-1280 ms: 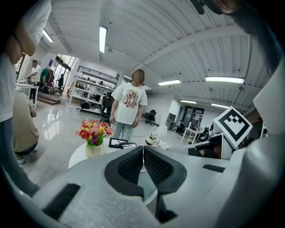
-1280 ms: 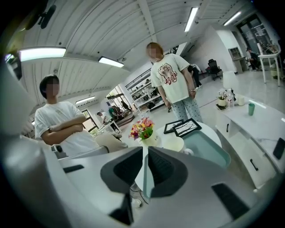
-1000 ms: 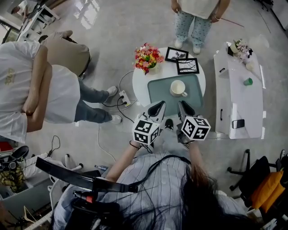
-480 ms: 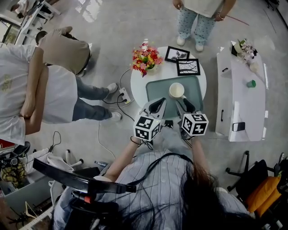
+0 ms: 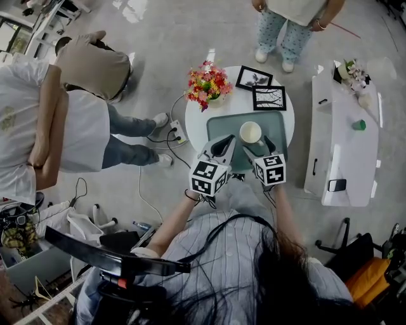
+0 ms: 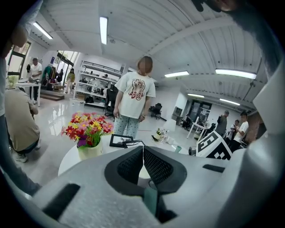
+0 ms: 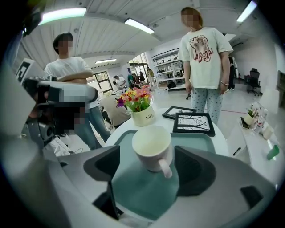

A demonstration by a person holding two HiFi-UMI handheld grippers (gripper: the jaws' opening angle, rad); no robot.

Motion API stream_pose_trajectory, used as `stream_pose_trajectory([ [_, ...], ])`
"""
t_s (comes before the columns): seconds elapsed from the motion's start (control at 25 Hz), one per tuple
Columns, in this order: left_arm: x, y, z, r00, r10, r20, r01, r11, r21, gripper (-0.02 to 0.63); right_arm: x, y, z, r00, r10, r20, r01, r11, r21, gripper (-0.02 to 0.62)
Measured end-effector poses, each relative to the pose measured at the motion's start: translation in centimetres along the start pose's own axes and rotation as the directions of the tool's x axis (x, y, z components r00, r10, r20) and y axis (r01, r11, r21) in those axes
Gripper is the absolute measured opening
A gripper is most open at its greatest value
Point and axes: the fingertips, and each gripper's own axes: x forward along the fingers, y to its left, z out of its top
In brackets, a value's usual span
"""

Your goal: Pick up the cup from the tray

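A cream cup (image 5: 250,132) stands upright on a teal tray (image 5: 222,124) on the round white table (image 5: 195,117). In the right gripper view the cup (image 7: 152,147) sits on the tray (image 7: 138,191) between the jaws, its handle pointing back at the camera. My right gripper (image 5: 257,147) (image 7: 152,168) has just been opening its jaws; they stand wide on either side of the cup, clear of it. My left gripper (image 5: 223,146) (image 6: 143,153) hovers over the tray's near left edge, shut with nothing in it.
A pot of flowers (image 5: 207,84) and two framed pictures (image 5: 255,79) (image 5: 269,98) stand behind the tray. A long white table (image 5: 342,139) lies to the right. One person (image 5: 292,19) stands beyond the round table and others (image 5: 63,120) to its left. Cables and a power strip (image 5: 174,134) lie on the floor.
Both grippers have moved forward over the tray's near edge. The right gripper has sunk and rolled, and its jaws have gone from shut to wide open around the cup.
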Motion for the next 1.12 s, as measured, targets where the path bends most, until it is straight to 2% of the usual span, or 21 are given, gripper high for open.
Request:
stream_pose_trajectory([
  [0.28, 0.9, 0.7, 0.1, 1.0, 0.023, -0.014, -0.023, 1.0, -0.014, 0.015, 2.7, -1.0, -1.6, 0.995, 0.009, -0.097, -0.016, 0.997, -0.078, 0.382],
  [0.6, 1.5, 1.2, -0.2, 0.999, 0.031, -0.032, -0.032, 0.999, -0.022, 0.015, 5.2, -1.6, -2.0, 0.989, 0.016, -0.15, -0.041, 0.985, -0.168, 0.39],
  [0.76, 1.6, 1.5, -0.3, 0.999, 0.037, -0.04, -0.038, 0.999, -0.03, 0.015, 5.6, -1.1, -0.9, 0.988, 0.01, -0.155, -0.045, 0.974, -0.223, 0.394],
  [1.12, 0.9, 2.4, -0.9, 0.997, 0.053, -0.056, -0.055, 0.998, -0.043, 0.015, 6.9, -0.7, 0.0, 0.989, 0.002, -0.148, -0.04, 0.967, -0.251, 0.399],
])
